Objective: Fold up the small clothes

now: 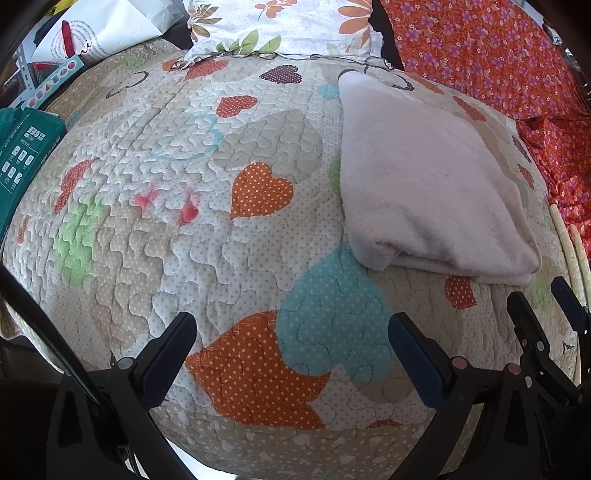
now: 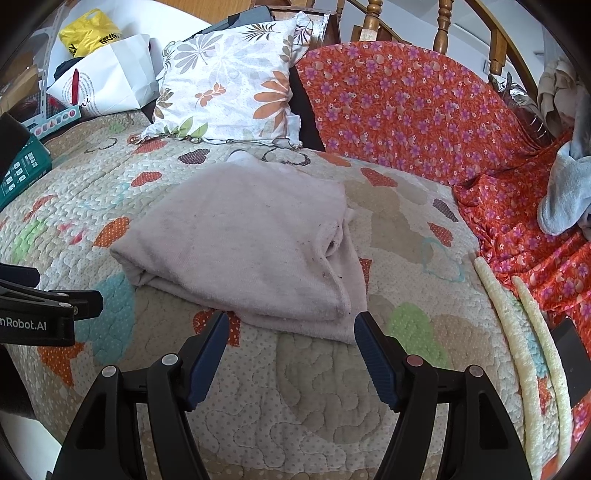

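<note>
A pale pink cloth (image 1: 424, 184) lies folded into a thick rectangle on the heart-patterned quilt (image 1: 184, 184). In the right wrist view the cloth (image 2: 251, 236) sits just ahead of my right gripper (image 2: 291, 325), which is open and empty, its fingertips near the cloth's front edge. My left gripper (image 1: 291, 325) is open and empty over bare quilt, to the left of the cloth. The right gripper also shows in the left wrist view (image 1: 543, 295) at the lower right, and the left gripper shows at the left edge of the right wrist view (image 2: 48, 299).
A floral pillow (image 2: 229, 85) leans at the back. An orange flowered sheet (image 2: 424, 110) covers the right side, with a grey garment (image 2: 569, 192) on it. A white paper bag (image 2: 110, 77) and a green box (image 2: 22, 170) sit at the left. Wooden bed rails (image 2: 443, 29) stand behind.
</note>
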Demonstrator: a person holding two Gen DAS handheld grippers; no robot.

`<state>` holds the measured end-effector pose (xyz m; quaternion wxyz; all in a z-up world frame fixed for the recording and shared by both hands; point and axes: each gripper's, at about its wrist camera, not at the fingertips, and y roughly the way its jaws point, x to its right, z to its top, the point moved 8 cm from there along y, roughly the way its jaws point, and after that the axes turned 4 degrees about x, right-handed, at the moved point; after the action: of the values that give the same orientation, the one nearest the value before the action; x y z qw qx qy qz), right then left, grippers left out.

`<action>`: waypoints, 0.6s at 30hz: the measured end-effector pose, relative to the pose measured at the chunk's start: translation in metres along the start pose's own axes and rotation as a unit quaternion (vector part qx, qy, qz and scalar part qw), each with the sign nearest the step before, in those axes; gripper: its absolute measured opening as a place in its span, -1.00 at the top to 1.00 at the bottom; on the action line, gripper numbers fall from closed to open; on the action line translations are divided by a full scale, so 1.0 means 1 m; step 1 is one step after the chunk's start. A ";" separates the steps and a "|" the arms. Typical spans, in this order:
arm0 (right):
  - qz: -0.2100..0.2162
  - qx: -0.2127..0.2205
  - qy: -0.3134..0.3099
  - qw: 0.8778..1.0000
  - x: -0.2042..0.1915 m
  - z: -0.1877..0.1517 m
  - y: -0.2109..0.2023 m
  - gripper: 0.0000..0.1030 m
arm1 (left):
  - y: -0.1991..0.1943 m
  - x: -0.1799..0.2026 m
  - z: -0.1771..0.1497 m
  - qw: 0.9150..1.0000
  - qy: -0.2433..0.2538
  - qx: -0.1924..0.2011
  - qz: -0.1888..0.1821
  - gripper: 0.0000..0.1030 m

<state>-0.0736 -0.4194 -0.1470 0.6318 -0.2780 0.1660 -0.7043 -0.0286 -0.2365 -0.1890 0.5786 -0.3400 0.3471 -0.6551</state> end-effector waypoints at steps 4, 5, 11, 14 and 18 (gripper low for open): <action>0.000 -0.001 0.000 1.000 0.000 0.000 0.000 -0.45 | 0.001 0.000 0.000 1.000 -0.002 -0.001 -0.001 -1.00; 0.000 0.000 -0.001 1.000 0.000 0.000 0.000 -0.46 | 0.001 0.000 -0.001 1.000 -0.002 -0.001 0.000 -1.00; 0.001 0.000 0.001 1.000 0.000 0.000 0.001 -0.46 | 0.004 -0.001 -0.002 1.000 -0.001 -0.005 0.001 -1.00; 0.001 0.000 0.003 1.000 0.000 0.000 0.001 -0.46 | 0.005 0.000 -0.002 1.000 -0.001 -0.006 0.001 -1.00; 0.003 0.000 0.003 1.000 0.000 0.000 0.001 -0.47 | 0.007 0.001 -0.003 1.000 -0.001 -0.009 -0.001 -1.00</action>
<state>-0.0727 -0.4193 -0.1475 0.6331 -0.2756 0.1686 -0.7034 -0.0274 -0.2379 -0.1962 0.5753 -0.3461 0.3520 -0.6522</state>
